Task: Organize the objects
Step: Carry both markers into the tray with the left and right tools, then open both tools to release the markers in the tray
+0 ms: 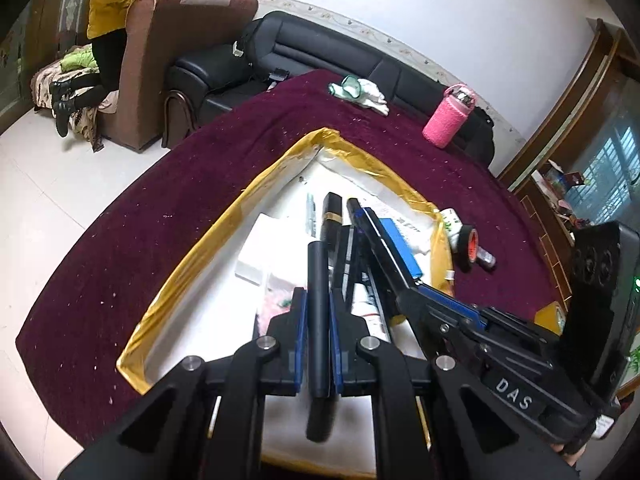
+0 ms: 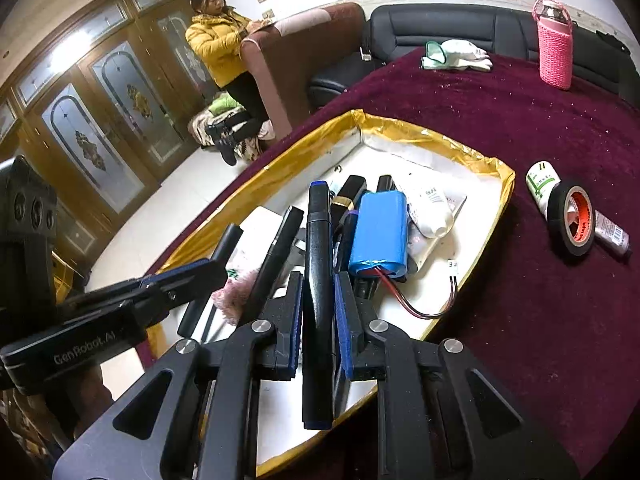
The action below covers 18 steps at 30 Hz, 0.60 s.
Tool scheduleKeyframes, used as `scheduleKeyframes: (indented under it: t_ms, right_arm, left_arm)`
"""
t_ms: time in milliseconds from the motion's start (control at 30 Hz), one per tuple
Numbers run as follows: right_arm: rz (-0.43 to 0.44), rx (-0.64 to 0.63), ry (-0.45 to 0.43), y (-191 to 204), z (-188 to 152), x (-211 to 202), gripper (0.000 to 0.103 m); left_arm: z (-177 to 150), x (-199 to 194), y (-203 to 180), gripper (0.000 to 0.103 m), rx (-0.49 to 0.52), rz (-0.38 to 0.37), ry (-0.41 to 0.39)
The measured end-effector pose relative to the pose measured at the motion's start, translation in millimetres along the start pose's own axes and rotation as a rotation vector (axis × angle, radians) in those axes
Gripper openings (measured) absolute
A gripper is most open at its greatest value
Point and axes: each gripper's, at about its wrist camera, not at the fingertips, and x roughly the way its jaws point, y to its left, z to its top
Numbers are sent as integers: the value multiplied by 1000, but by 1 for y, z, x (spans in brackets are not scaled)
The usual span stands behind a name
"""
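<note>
Holding a pen in each claw, I am poised over the yellow-rimmed tray on the maroon-covered surface. My left claw is clenched on a slim black pen; my right claw is clenched on a thicker black marker with a blue cap. Both pens run lengthwise through the pads, their far ends pointing over the tray.

My worry is the crowding. The two claws sit just beside each other and could knock together if I swing either inward. The tray is already cluttered: a blue battery pack with red and black leads, a white tube and other dark pens. A pen dropped carelessly could roll onto the leads or skid off the low rim.

Outside the tray, a roll of black tape and a small white bottle lie near the rim; a pink bottle and white gloves stand well apart.
</note>
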Motion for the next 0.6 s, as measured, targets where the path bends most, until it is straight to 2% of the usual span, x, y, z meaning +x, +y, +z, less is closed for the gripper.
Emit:
scheduleKeyframes:
  t_ms: [367, 533, 600]
  right_arm:
    - [-37, -23, 31, 5, -4, 16, 16]
    - [-8, -6, 22, 4, -7, 8, 16]
    - [9, -1, 8, 4, -8, 1, 16]
  left_arm:
    - [-3, 11, 5, 9, 6, 47, 7]
    - [-8, 0, 3, 10, -5, 42, -23]
    - [-11, -6, -2, 14, 5, 52, -38]
